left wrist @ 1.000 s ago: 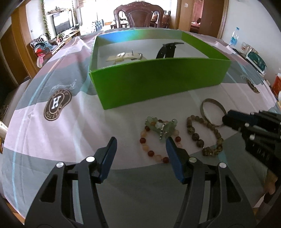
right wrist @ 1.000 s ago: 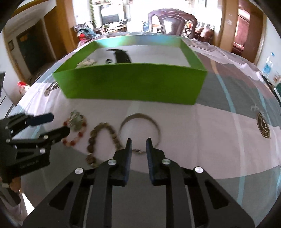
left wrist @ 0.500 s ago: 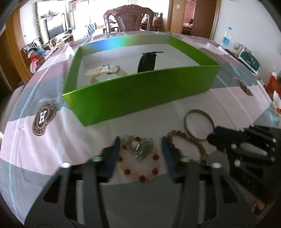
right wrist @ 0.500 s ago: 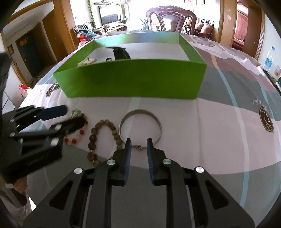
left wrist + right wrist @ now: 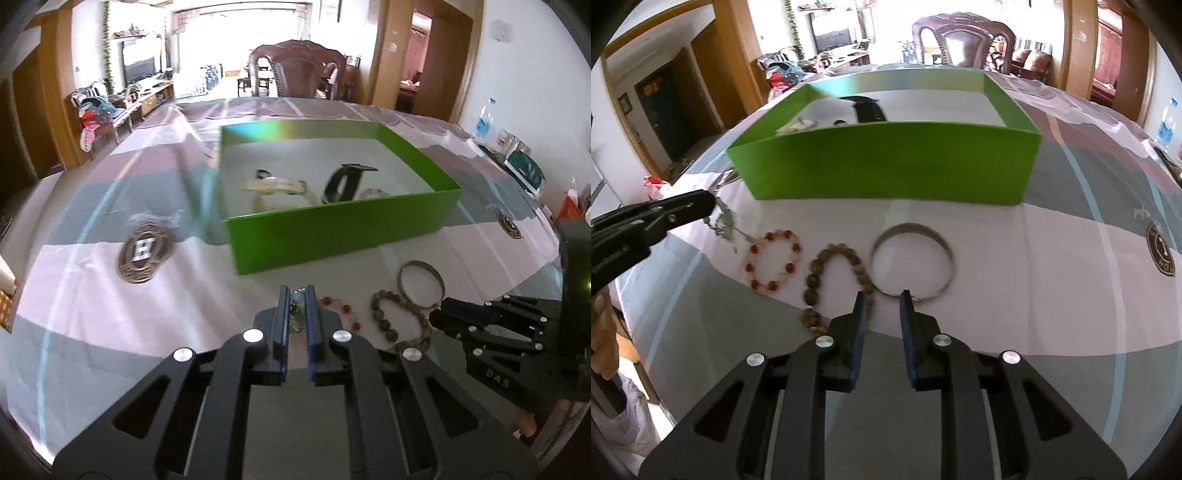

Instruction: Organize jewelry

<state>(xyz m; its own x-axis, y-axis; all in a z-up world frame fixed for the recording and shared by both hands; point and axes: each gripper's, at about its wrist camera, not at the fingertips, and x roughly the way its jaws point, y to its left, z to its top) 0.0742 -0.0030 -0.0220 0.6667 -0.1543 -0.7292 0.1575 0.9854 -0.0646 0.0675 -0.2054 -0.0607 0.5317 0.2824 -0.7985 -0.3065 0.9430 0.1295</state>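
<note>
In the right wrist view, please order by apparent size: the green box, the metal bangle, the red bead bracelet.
1. green box, by far the largest.
2. metal bangle.
3. red bead bracelet, somewhat smaller than the bangle; both lie at a similar nearness to the camera, so this order seems reliable.

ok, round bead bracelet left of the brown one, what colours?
Red and pale peach beads, clearest in right wrist view.

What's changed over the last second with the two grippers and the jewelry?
The left gripper closed on the pale green charm piece and lifted it off the red-and-cream bead bracelet. The right gripper opened slightly at the silver metal bangle. Brown wooden bead bracelet and green box unmoved.
</note>
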